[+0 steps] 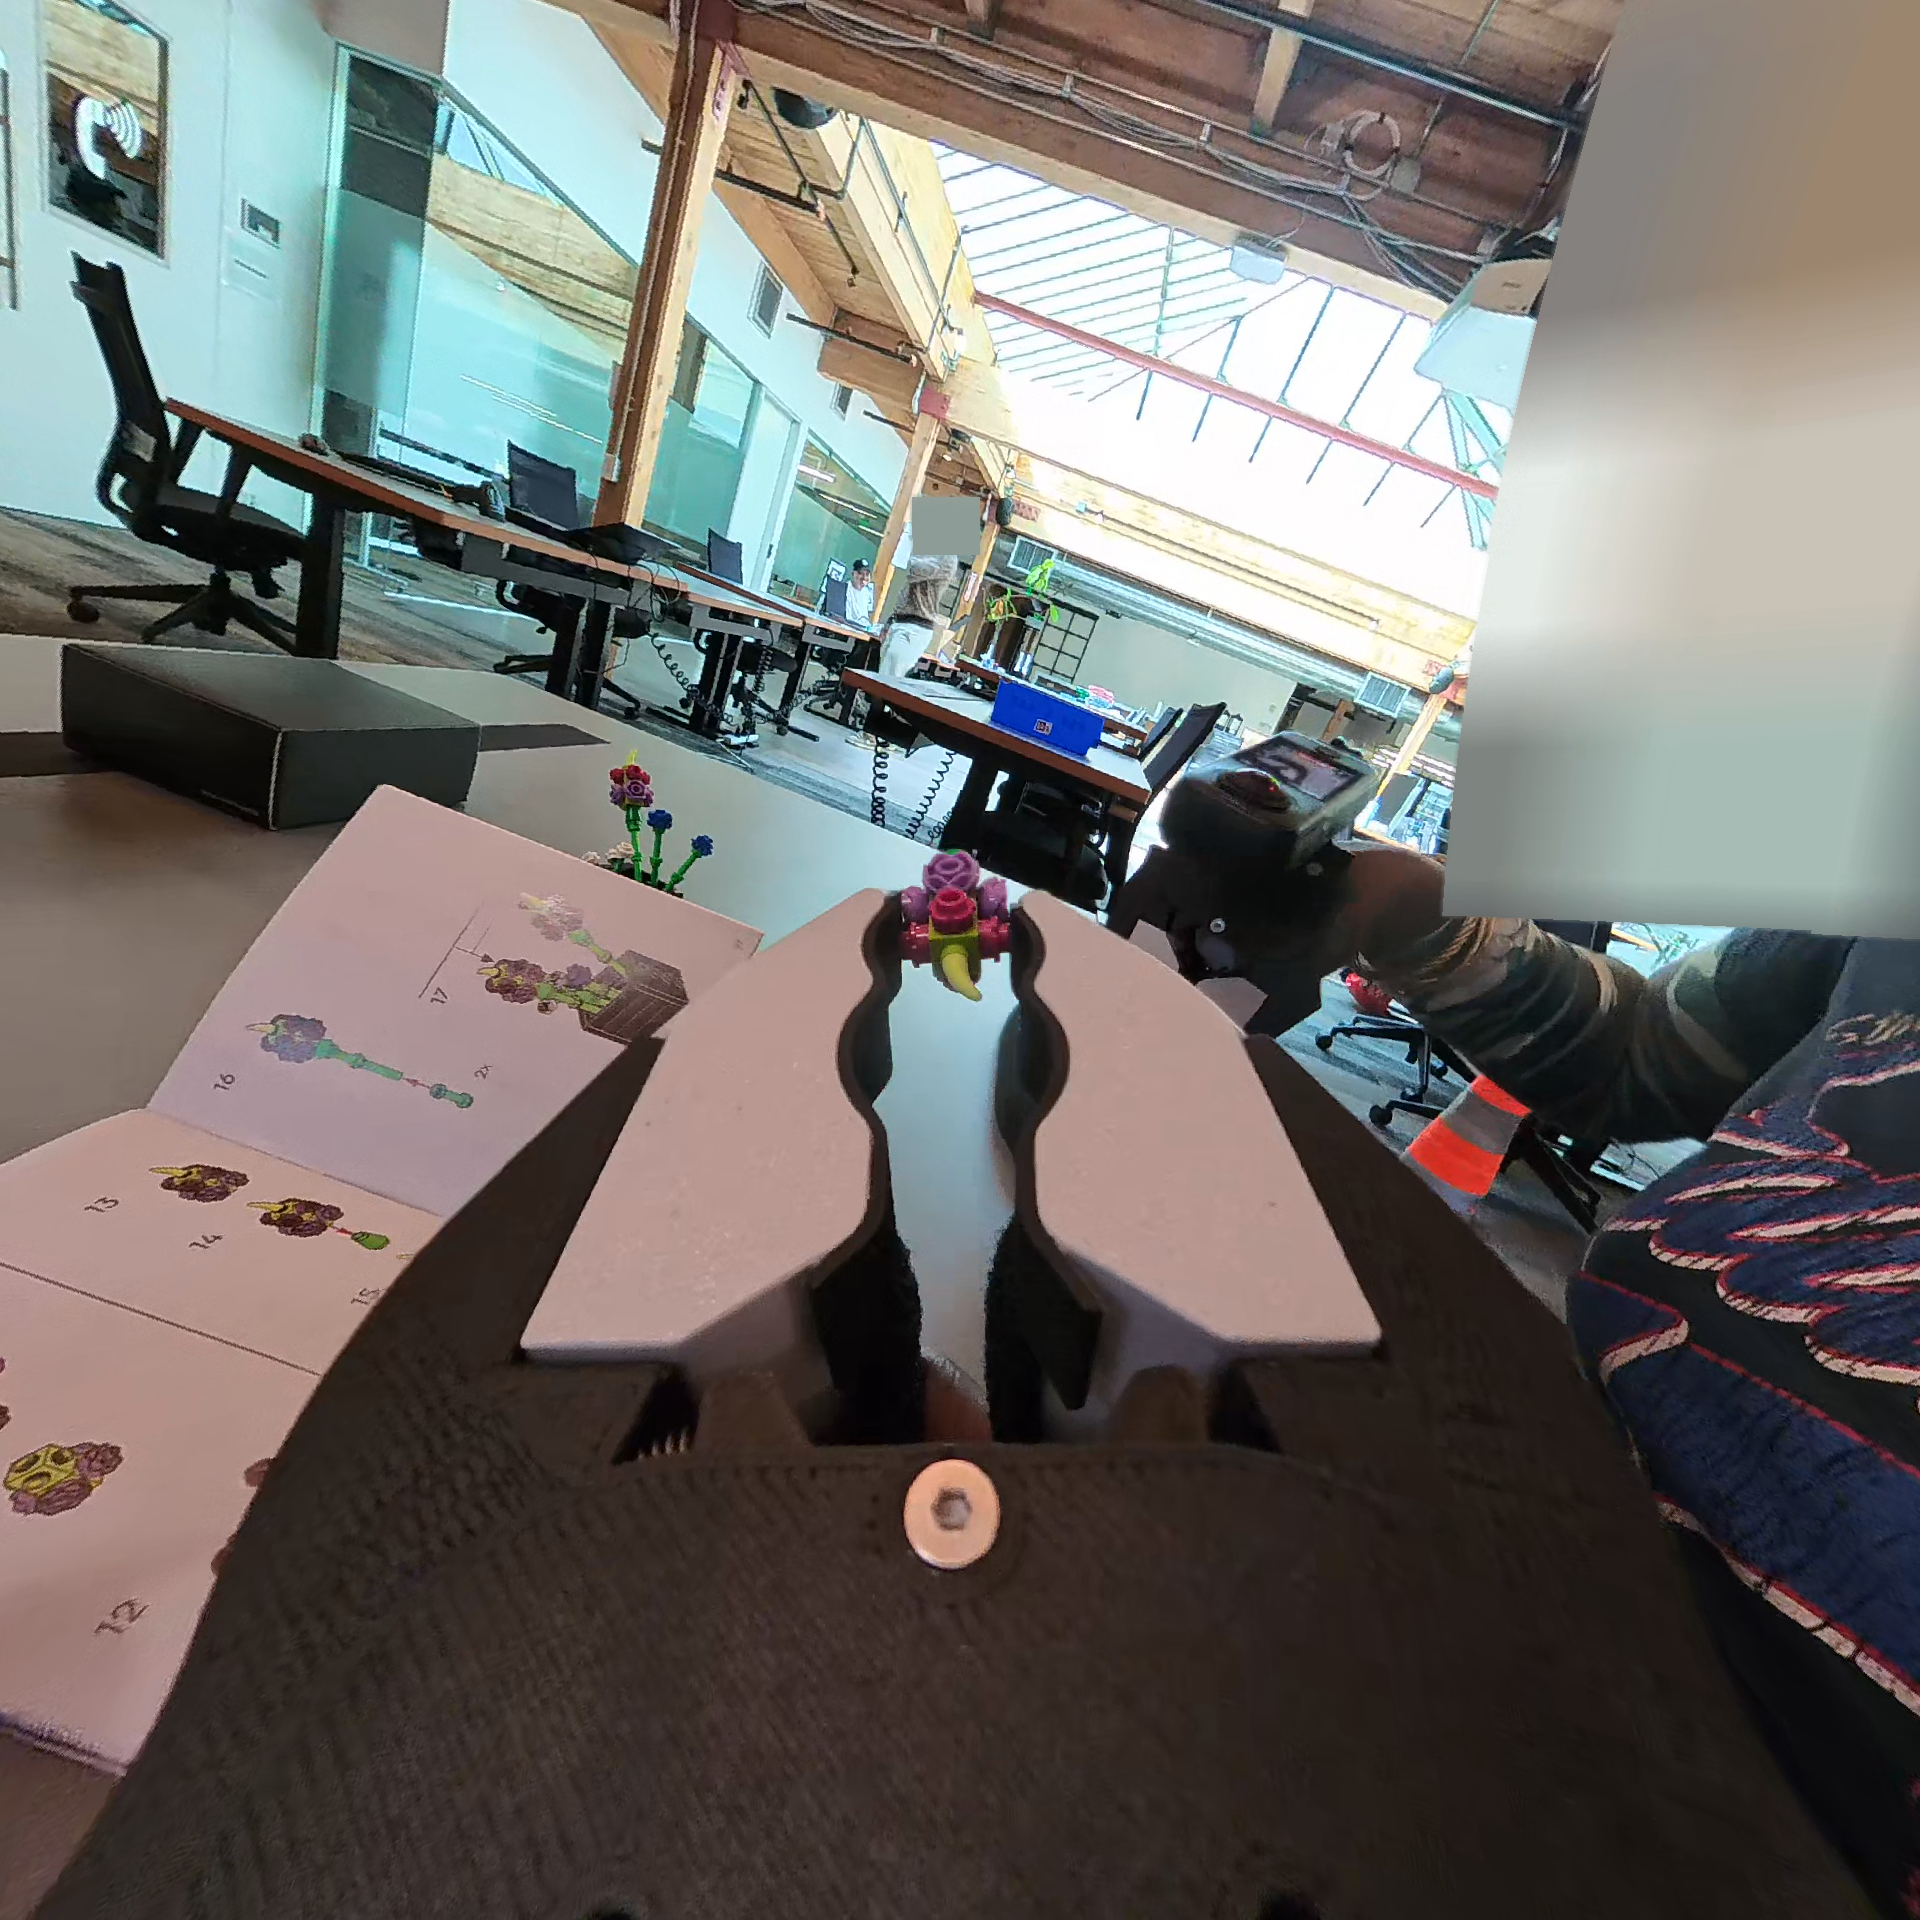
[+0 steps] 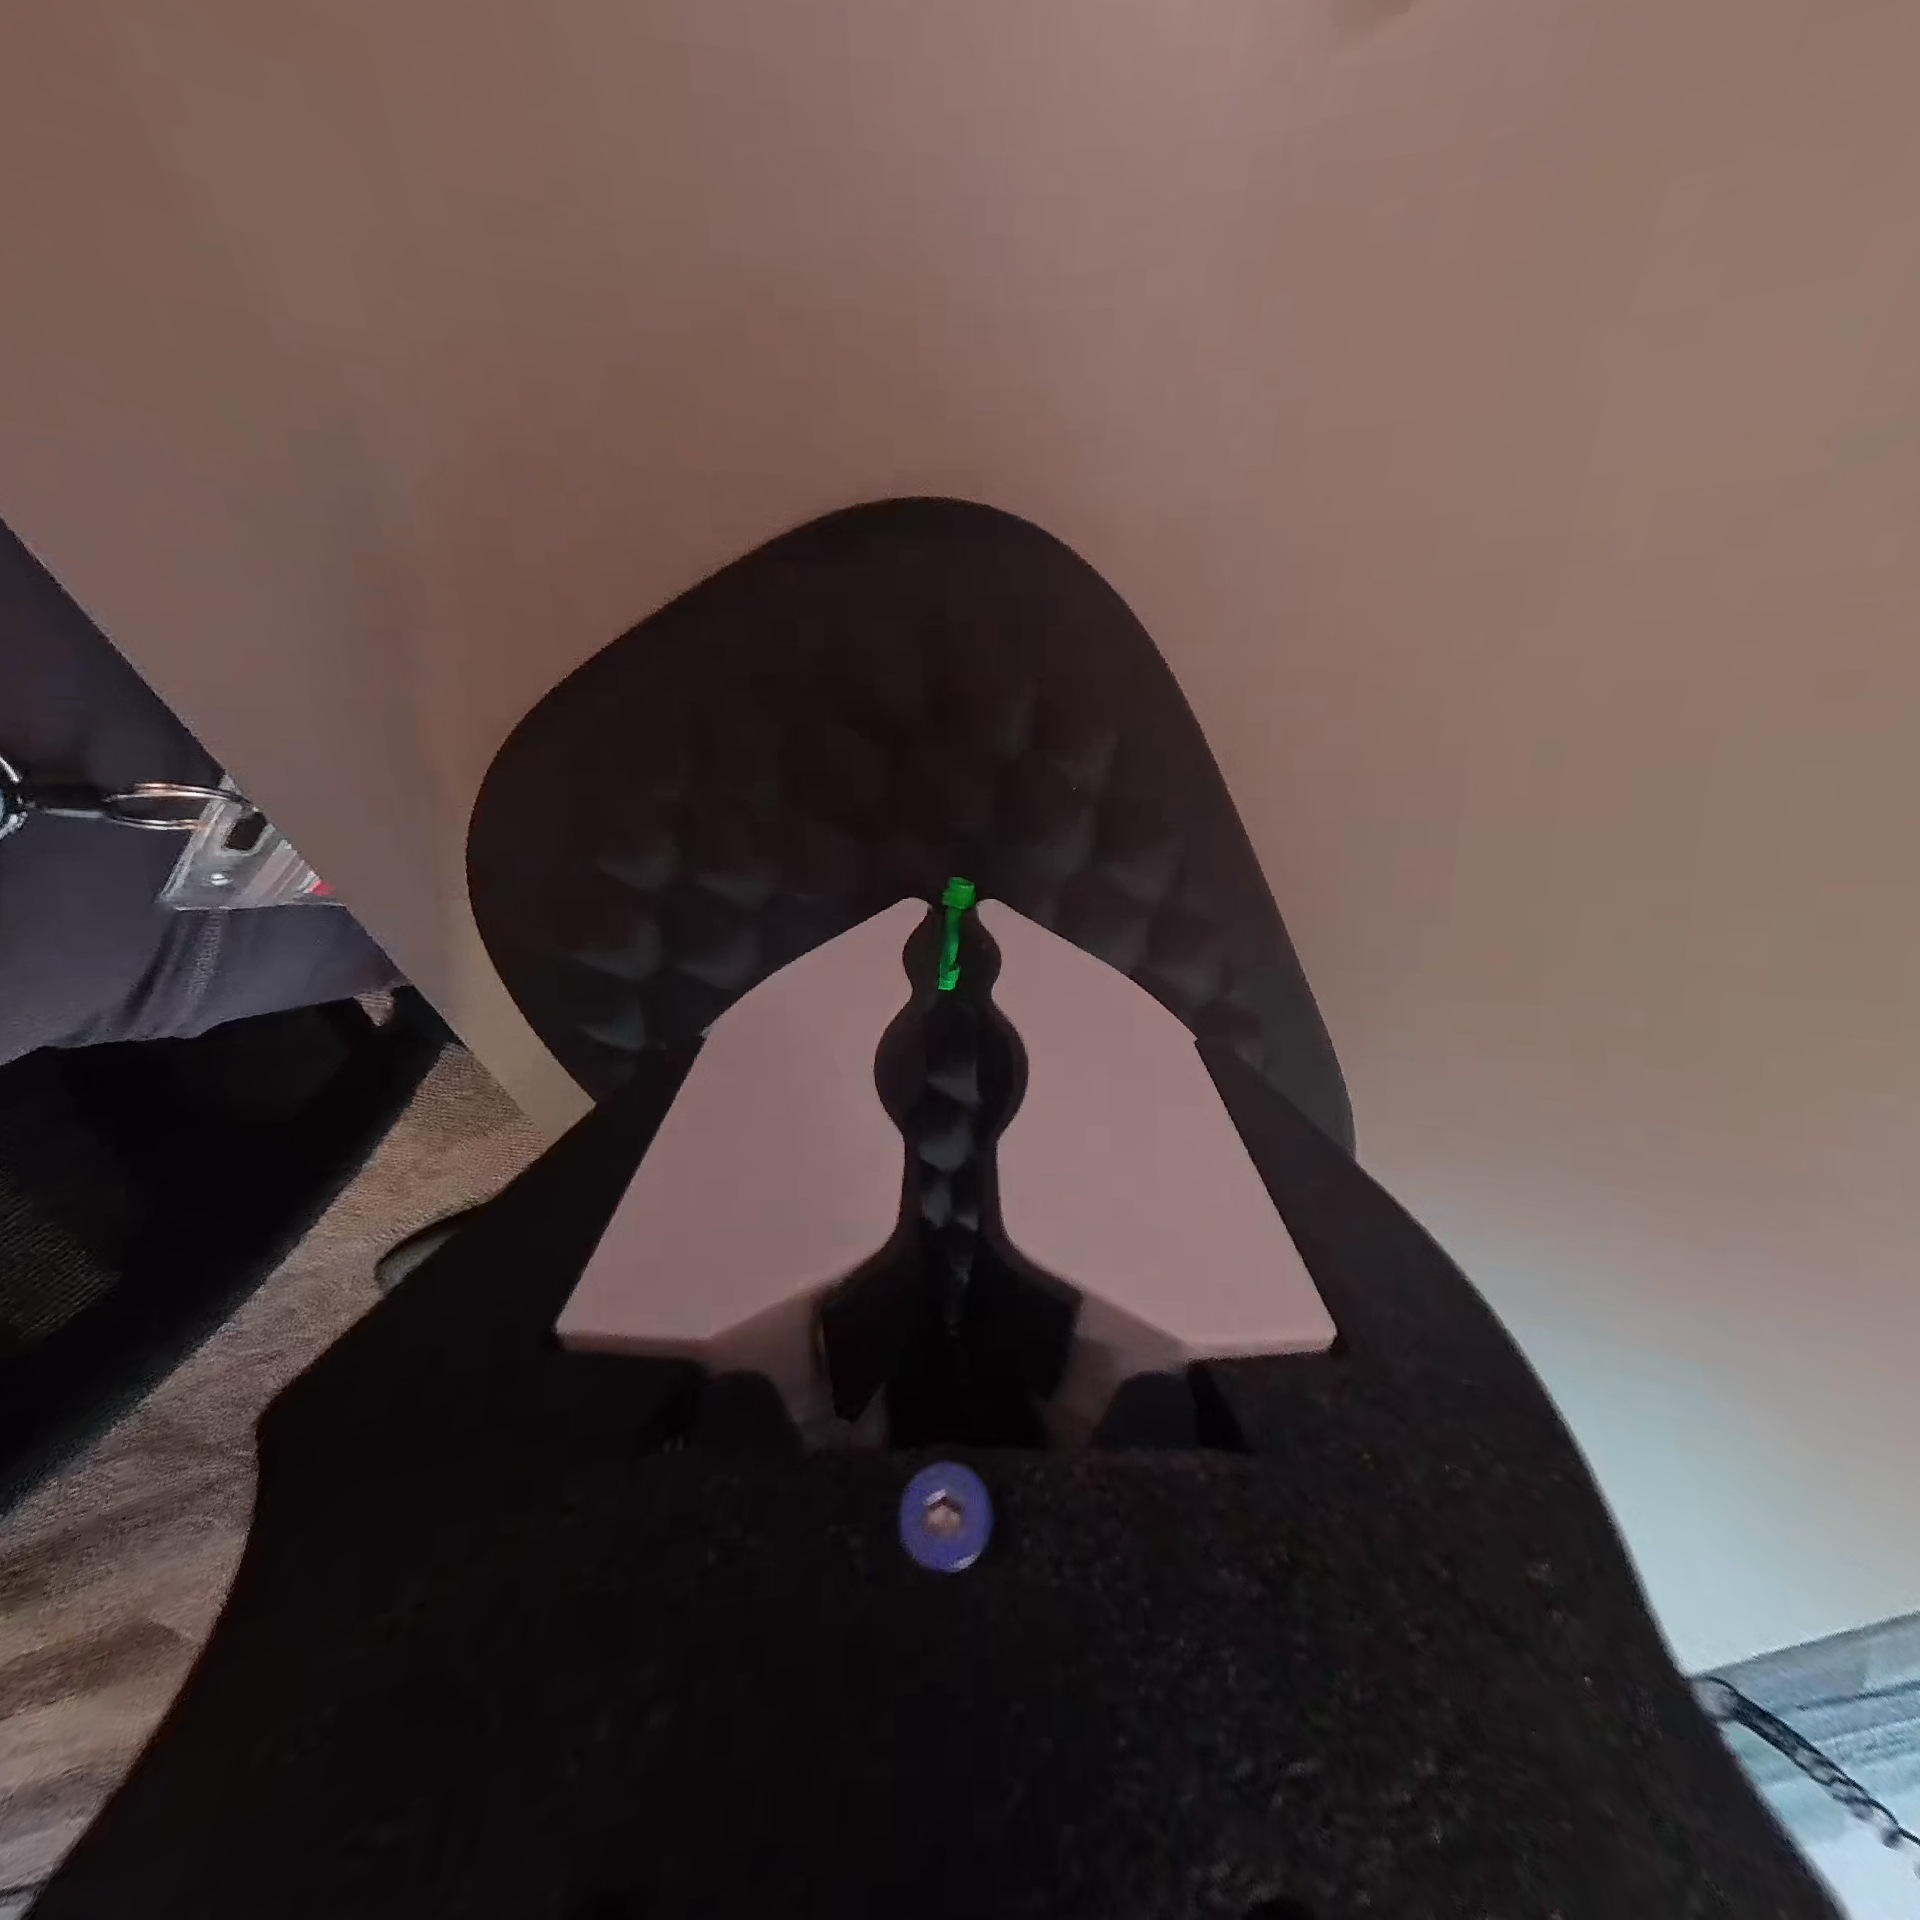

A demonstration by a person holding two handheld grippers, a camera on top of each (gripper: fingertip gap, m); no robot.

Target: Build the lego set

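**Stem to bloom, both tips loaded**

Left gripper (image 1: 954,940) is clamped on the flower cluster (image 1: 952,914), a knot of purple and magenta blooms on a lime core with a yellow-green spike pointing back toward my palm. Only the very tips pinch it; the rest of the gap behind stands clear. Right gripper (image 2: 954,914) is closed down on a thin green stem (image 2: 953,932), which pokes a little past the tips at 12 o'clock, over a black tray (image 2: 727,831) on the pale table (image 2: 1455,416).

I judge the step in hand to be joining the stem to the cluster, as the open booklet (image 1: 343,1049) at 9 o'clock in my left view seems to show. To do it well I would turn the cluster so its socket faces the stem, line the two up on one axis, then press straight and gently. Both grips are narrow, so any sideways push could spin the cluster or flick the stem out. I cannot tell from here where the socket sits.

A built flower bunch (image 1: 649,831) stands on the table beyond the booklet at 11 o'clock, well apart from the tips. My right arm shows at 3 o'clock in the left view.
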